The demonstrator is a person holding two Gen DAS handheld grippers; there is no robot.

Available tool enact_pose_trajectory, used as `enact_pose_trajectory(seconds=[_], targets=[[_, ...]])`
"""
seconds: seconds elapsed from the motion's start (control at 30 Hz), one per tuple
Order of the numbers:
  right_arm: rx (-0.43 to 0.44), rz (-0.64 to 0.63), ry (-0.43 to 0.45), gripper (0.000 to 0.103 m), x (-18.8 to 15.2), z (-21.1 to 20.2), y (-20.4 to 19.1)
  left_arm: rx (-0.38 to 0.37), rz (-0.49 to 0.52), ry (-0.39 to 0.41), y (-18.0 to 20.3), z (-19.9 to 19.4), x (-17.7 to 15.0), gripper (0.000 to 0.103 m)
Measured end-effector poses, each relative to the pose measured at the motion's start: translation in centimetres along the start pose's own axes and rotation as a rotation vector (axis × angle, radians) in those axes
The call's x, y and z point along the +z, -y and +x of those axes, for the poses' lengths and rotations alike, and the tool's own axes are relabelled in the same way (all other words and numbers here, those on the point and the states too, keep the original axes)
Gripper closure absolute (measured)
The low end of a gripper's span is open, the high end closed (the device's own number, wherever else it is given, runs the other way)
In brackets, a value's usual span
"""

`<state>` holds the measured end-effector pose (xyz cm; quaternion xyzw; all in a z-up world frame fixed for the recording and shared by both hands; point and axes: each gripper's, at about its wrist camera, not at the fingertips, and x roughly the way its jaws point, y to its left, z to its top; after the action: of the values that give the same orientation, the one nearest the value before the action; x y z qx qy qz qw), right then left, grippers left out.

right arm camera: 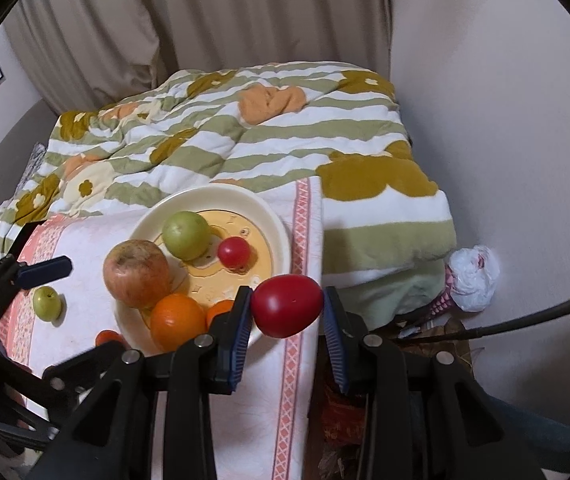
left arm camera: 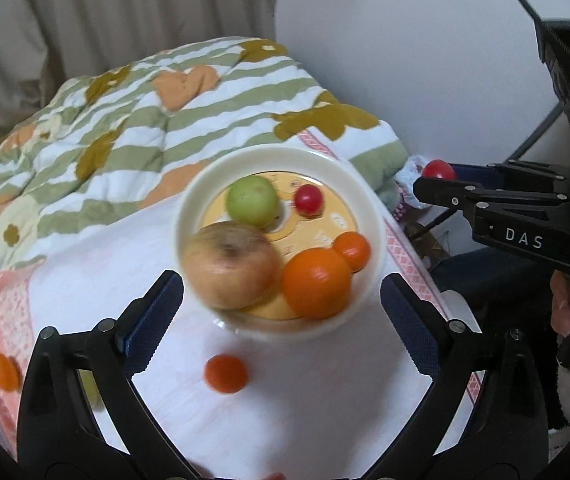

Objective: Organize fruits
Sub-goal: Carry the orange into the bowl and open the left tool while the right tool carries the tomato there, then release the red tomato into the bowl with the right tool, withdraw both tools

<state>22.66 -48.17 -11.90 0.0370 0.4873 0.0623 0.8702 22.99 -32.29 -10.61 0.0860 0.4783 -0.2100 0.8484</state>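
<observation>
A cream bowl (left arm camera: 281, 155) (right arm camera: 245, 197) on a white cloth holds a russet apple (left arm camera: 231, 266) (right arm camera: 137, 272), a green fruit (left arm camera: 252, 200) (right arm camera: 187, 234), a small red tomato (left arm camera: 308, 199) (right arm camera: 234, 251), a big orange (left arm camera: 317, 283) (right arm camera: 177, 320) and a small orange (left arm camera: 351, 251). My left gripper (left arm camera: 281, 284) (right arm camera: 69, 312) stands open near the bowl's front, with nothing touching its pads. To the right of the bowl, my right gripper (right arm camera: 287, 308) (left arm camera: 437, 184) is shut on a larger red tomato (right arm camera: 287, 311) (left arm camera: 439, 169), held just over the rim.
Loose on the cloth lie a small orange fruit (left arm camera: 225, 373) (right arm camera: 108, 337), another orange (left arm camera: 3, 371) and a small green fruit (right arm camera: 47, 302). A flowered quilt (right arm camera: 245, 140) is bunched behind. The cloth's right edge (right arm camera: 305, 260) drops off near the wall, with a plastic bag (right arm camera: 473, 280) below.
</observation>
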Motion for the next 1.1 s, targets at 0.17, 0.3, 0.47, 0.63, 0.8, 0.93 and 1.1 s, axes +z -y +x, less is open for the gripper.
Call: enact_pose_trajectory(seconds=[0.17,0.3,0.47,0.63,0.8,0.93,1.1], targets=[[0.041,-0.033,-0.019,0.071,0.6,1.1,-1.4,0.011,-0.086,-0.010,-2.3,-1.4,-0.8,0.000],[0.066,-0.059,-0.031,0.071,1.0,2.5,-2.1,0.052,-0.122,-0.010,-3.6,-2.1,-1.7,0.000],[0.069,-0.133,-0.024,0.071,1.0,4.6,-3.1,0.070,-0.183,-0.025,-5.0,-2.3,-3.2,0.000],[0.082,-0.146,-0.038,0.071,0.9,6.4,-3.3,0.092,-0.224,-0.040,-6.0,-2.3,-4.5,0.000],[0.091,-0.152,-0.022,0.063,0.7,6.7,-3.5,0.112,-0.256,-0.046,-6.5,-2.4,-5.4,0.000],[0.093,-0.157,0.031,0.016,0.4,5.9,-3.6,0.126,-0.271,-0.047,-6.8,-2.9,-6.2,0.000],[0.074,-0.178,0.063,0.013,0.0,5.1,-3.9,0.151,-0.293,-0.054,-7.3,-3.7,-7.2,0.000]])
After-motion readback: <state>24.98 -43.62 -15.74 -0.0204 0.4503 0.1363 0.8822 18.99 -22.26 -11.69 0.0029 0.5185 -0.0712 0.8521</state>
